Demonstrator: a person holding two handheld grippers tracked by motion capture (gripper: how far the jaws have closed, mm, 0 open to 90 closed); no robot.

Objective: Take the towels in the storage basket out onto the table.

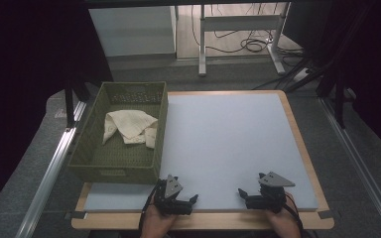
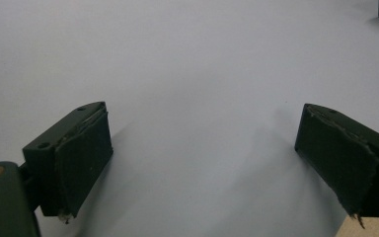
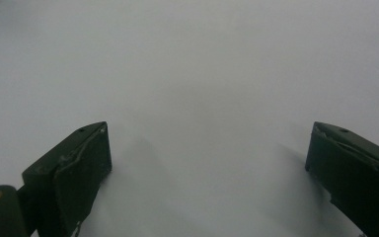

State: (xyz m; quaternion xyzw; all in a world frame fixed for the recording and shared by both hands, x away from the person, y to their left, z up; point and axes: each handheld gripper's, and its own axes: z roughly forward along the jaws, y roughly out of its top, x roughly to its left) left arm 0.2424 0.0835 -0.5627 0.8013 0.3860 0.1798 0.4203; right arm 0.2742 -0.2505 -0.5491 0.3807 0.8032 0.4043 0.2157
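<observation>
A pale blue-grey mat (image 1: 228, 144) is covering most of a wooden table (image 1: 305, 148), and an olive woven basket (image 1: 92, 161) is sitting at the mat's left edge, partly overhanging the tabletop. A crumpled cream cloth (image 1: 129, 126) is lying inside the basket, toward its far half, well apart from both tools. No brand, label or readable writing is showing on the basket, the cloth, the mat or the tools.

The left gripper (image 1: 183, 196) is resting at the near edge of the mat, just beside the basket's near right corner, held by the left hand (image 1: 156, 223). In the left gripper view its 2 black jaws are standing spread wide over bare mat (image 2: 197, 74), with nothing between them; the worn pads (image 2: 81, 163) are looking frayed at their edges.

The right gripper (image 1: 245, 194) is sitting near the mat's near edge, held by the right hand (image 1: 283, 223), with the grey three-cornered plate on top. In the right gripper view its 2 jaws are likewise spread apart over plain mat (image 3: 202, 84), gripping nothing.

Beyond the table, white desk legs (image 1: 202, 44) and loose black cables (image 1: 250, 44) are lying on the floor.
</observation>
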